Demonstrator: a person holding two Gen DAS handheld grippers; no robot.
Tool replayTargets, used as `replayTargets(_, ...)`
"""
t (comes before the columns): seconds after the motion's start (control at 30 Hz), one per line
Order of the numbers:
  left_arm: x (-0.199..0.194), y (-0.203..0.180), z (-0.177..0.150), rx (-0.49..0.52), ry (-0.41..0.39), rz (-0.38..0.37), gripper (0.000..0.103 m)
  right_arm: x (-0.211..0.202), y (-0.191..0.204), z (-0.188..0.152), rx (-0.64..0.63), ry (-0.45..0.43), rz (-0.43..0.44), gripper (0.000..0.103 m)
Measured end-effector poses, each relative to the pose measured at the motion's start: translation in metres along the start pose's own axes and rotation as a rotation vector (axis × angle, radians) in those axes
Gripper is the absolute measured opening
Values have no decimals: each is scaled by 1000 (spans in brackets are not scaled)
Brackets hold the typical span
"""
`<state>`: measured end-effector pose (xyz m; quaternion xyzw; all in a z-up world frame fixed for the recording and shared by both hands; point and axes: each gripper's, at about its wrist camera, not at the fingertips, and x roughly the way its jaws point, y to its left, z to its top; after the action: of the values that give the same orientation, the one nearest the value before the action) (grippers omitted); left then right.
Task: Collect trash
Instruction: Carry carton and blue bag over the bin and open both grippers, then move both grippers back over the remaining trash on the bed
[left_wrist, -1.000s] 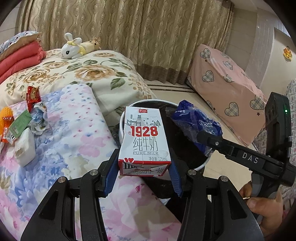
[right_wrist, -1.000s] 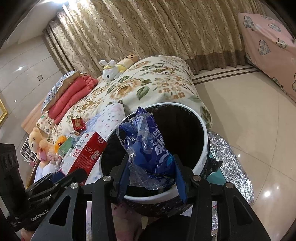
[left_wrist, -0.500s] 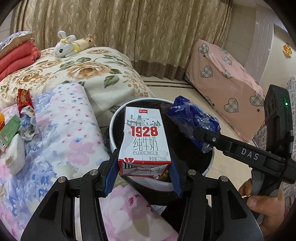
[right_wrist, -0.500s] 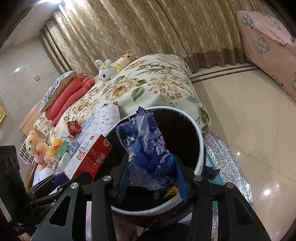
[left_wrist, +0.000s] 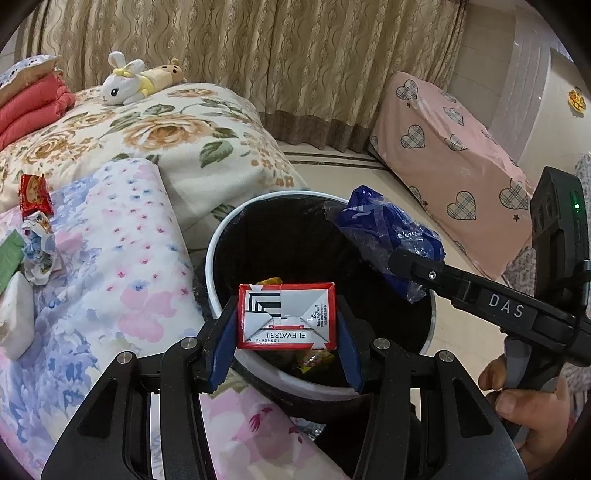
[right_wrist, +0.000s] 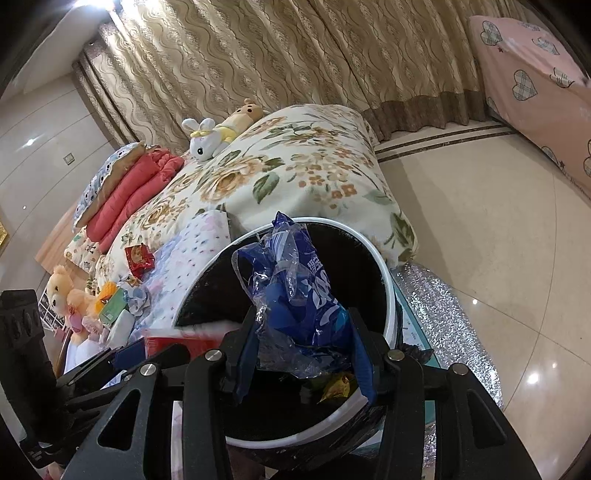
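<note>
While each gripper hangs over the bin (left_wrist: 218, 251), the left gripper (left_wrist: 287, 347) pinches a milk carton (left_wrist: 287, 320), seemingly tipped end-on, and the right gripper (right_wrist: 304, 360) pinches a blue bag (right_wrist: 295, 291).

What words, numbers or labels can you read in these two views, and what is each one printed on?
"ELEW0331": upside down on the end flap of the red and white milk carton in the left gripper.
"DAS": white letters on the right gripper's black finger arm.
Fine print and digits on the carton flap: too small to read.
White lettering on the crumpled blue plastic wrapper: too creased to read.
Wrappers on the bed: too small.
</note>
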<state>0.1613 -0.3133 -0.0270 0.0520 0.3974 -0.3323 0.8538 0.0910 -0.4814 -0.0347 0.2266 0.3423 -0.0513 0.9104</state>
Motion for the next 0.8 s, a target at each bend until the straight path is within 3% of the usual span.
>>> replayTargets(0.13,-2,1,-1,-11,4,-9,49,0,-2,2,16,0,2,57)
replayTargets(0.23,-7,3,-3,-23,-5,-2,58,-1,-1,1,26,-8,7,76)
replayTargets(0.37,-17,11,-5,-53,-26,-6,65,-4,5,0,19,-12,14,78)
replayTargets(0.8,-50,60,-39,-157,-43,44,67,-3,51,-16,-39,0,58,82)
